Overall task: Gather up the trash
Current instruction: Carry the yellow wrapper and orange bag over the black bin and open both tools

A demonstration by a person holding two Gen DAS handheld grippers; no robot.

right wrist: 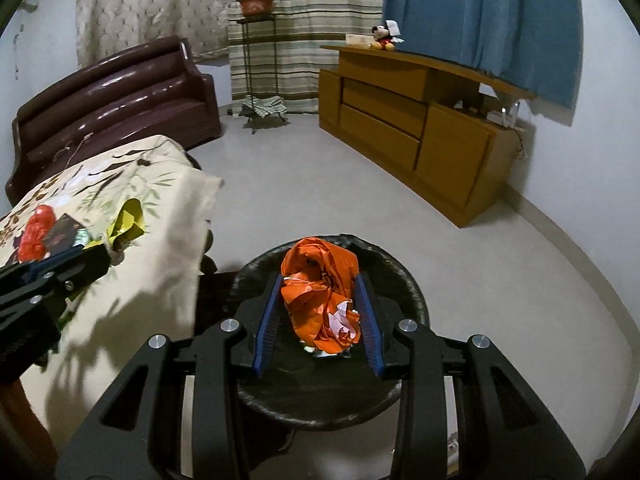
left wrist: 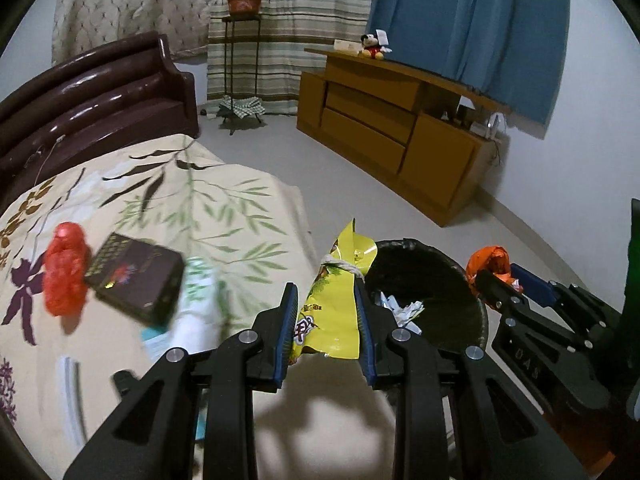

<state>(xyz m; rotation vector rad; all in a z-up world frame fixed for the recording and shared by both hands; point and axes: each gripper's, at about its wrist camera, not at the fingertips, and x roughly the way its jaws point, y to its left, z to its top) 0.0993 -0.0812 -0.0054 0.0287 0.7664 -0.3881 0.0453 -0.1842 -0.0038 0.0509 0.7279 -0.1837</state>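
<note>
My left gripper (left wrist: pixel 326 294) is shut on a yellow snack bag (left wrist: pixel 338 304) and holds it over the table's edge, just left of a black-lined trash bin (left wrist: pixel 436 276). My right gripper (right wrist: pixel 320 280) is shut on a crumpled orange wrapper (right wrist: pixel 320 292) and holds it right above the bin (right wrist: pixel 404 284). In the left wrist view the right gripper (left wrist: pixel 494 276) with the orange wrapper (left wrist: pixel 490 260) sits at the bin's right rim. In the right wrist view the left gripper (right wrist: pixel 86 250) and the yellow bag (right wrist: pixel 126 222) show over the table. White paper scraps (left wrist: pixel 404 312) lie in the bin.
The table has a floral cloth (left wrist: pixel 132 208); on it lie a red mesh item (left wrist: pixel 64 268), a dark box (left wrist: pixel 136 280) and a pale blurred packet (left wrist: pixel 188 312). A brown sofa (left wrist: pixel 92 100) stands behind, a wooden cabinet (left wrist: pixel 396 128) to the right, a plant stand (left wrist: pixel 242 40) by the curtains.
</note>
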